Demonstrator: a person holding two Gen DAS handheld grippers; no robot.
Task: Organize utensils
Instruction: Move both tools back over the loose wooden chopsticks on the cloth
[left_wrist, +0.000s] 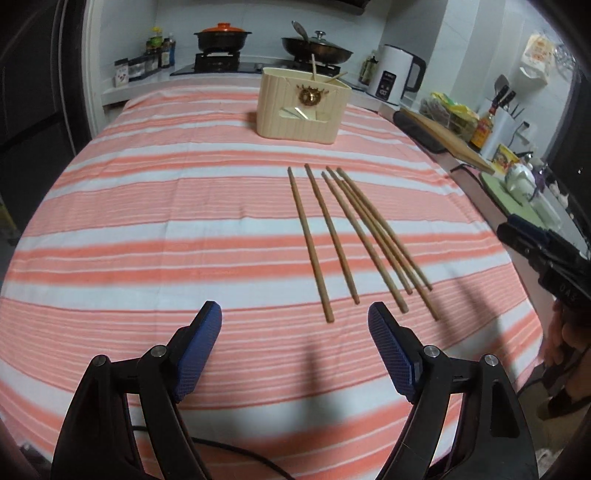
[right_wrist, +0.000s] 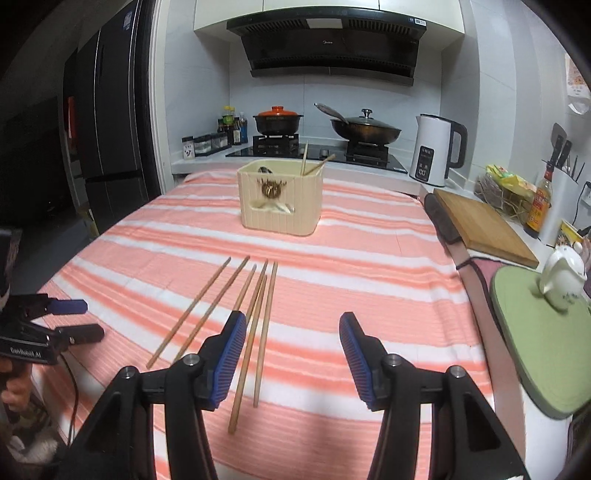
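Several wooden chopsticks (left_wrist: 310, 243) lie side by side on the pink-and-white striped cloth (left_wrist: 147, 221), ahead of a cream utensil holder (left_wrist: 301, 107) that has two chopsticks (right_wrist: 304, 158) standing in it. My left gripper (left_wrist: 294, 309) hovers open over the cloth just short of the chopsticks' near ends, with nothing between its blue pads. My right gripper (right_wrist: 292, 317) is open above the right-hand chopsticks (right_wrist: 265, 334); two of them run under its left finger and no pad touches them. Each gripper shows in the other's view, the right gripper (left_wrist: 524, 236) and the left gripper (right_wrist: 85, 319).
Behind the holder (right_wrist: 280, 199) is a stove with a black pot (right_wrist: 277, 120) and a lidded wok (right_wrist: 365, 129), and a white kettle (right_wrist: 436, 149). On the right are a wooden cutting board (right_wrist: 480, 225) and a green mat (right_wrist: 543, 339) with a white teapot (right_wrist: 563, 280). A dark fridge (right_wrist: 107, 110) stands left.
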